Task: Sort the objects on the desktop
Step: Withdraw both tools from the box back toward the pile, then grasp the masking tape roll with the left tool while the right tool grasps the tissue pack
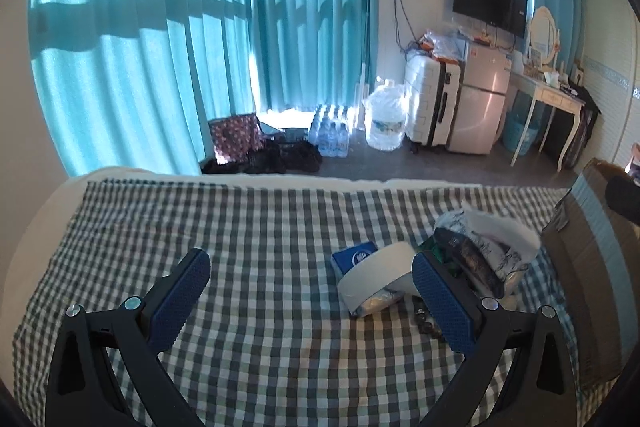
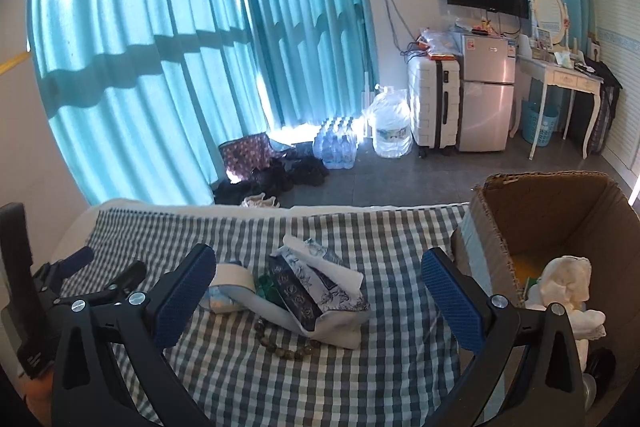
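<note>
Both tongs (image 1: pixel 310 291) (image 2: pixel 318 293) agape above checked cloth (image 1: pixel 260 347); labels unreadable

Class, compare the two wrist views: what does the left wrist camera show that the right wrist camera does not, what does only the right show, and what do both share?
Only the left wrist view shows the blue card box behind the tape roll.

Only the right wrist view shows inside the cardboard box, where a white cloth lies, and the left gripper from outside.

Both show the checked cloth, the tape roll, the bead bracelet, the patterned pouch, and open, empty jaws.
</note>
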A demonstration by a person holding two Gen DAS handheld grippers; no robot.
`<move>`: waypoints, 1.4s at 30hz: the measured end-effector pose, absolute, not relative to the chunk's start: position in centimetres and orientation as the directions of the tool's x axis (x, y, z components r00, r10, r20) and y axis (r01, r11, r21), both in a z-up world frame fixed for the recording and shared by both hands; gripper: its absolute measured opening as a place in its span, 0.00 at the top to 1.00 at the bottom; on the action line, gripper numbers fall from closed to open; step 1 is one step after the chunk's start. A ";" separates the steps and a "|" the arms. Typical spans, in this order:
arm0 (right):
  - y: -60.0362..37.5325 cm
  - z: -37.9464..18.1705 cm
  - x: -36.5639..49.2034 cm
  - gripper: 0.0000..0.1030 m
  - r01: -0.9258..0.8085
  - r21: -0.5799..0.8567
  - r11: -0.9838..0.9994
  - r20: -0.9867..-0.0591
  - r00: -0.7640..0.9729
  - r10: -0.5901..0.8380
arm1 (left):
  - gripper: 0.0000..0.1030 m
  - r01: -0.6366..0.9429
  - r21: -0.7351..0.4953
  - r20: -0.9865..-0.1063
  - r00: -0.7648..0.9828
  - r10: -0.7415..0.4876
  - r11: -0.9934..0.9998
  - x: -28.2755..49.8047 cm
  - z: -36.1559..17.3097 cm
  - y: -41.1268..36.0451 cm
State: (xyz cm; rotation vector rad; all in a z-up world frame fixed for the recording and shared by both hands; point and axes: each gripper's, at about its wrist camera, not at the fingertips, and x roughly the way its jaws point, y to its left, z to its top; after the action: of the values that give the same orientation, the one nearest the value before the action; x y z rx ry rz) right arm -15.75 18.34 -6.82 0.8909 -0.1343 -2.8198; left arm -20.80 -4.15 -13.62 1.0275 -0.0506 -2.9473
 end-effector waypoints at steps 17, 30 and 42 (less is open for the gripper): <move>16.4 -14.1 -21.5 0.00 0.124 0.094 -0.988 -0.688 -0.709 -0.155 | 0.00 -0.066 0.056 -0.697 -0.717 0.009 -0.996 -23.6 -19.4 -2.4; 18.9 -18.3 -23.4 0.00 0.042 0.132 -0.990 -0.770 -0.625 -0.129 | 0.60 -0.077 0.115 -0.687 -0.726 -0.023 -0.990 -25.6 -21.0 -1.5; 18.0 -19.8 -23.7 0.00 0.089 0.116 -0.989 -0.781 -0.608 -0.146 | 0.91 -0.058 0.023 -0.661 -0.750 0.028 -0.998 -24.0 -17.5 -3.6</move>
State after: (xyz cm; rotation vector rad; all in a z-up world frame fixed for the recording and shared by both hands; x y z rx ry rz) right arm -23.72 17.98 -19.80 1.3214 -0.0983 -2.7026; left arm -24.01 -3.59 -17.53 1.1253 -0.0676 -2.9820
